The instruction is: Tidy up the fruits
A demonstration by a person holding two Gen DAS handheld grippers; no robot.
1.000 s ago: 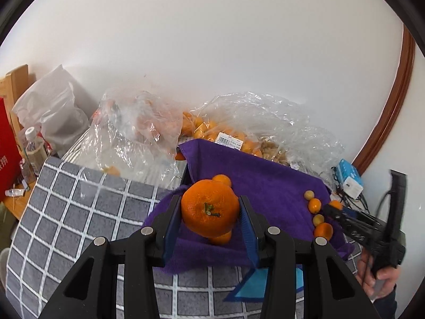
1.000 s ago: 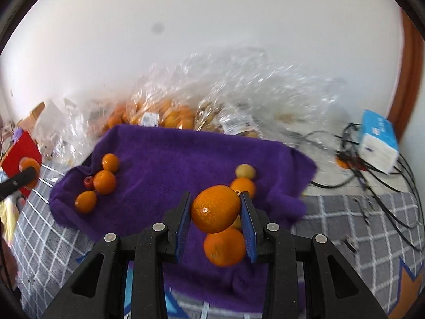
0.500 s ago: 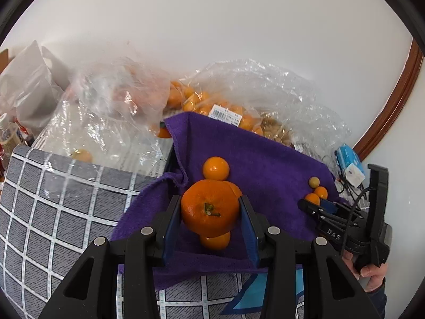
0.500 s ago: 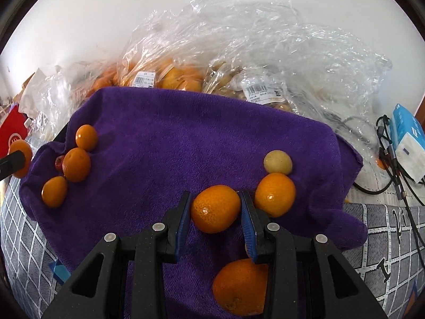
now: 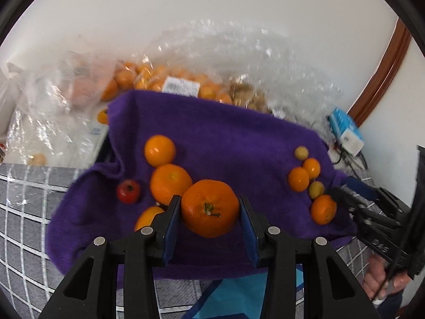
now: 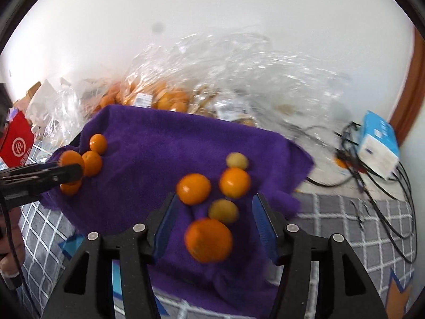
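A purple towel (image 5: 225, 133) lies on the checked tablecloth; it also shows in the right wrist view (image 6: 164, 148). My left gripper (image 5: 210, 212) is shut on a large mandarin (image 5: 209, 207) just above the towel's left group: two oranges (image 5: 170, 183), a small red fruit (image 5: 128, 191) and another partly hidden orange. My right gripper (image 6: 213, 210) is open and empty above the right group of small oranges and yellowish kumquats (image 6: 194, 188), with a bigger orange (image 6: 208, 240) lying between its fingers. The right gripper also shows at the right of the left wrist view (image 5: 345, 199).
Clear plastic bags of oranges (image 5: 164, 79) lie behind the towel against the white wall. A blue and white box (image 6: 377, 148) with black cables (image 6: 372, 186) sits at the right. A red bag (image 6: 16, 146) is at the far left.
My right gripper has opened and let go of its small orange, which now lies on the towel, and pulled back. My left gripper has moved lower over the left group, still holding the mandarin.
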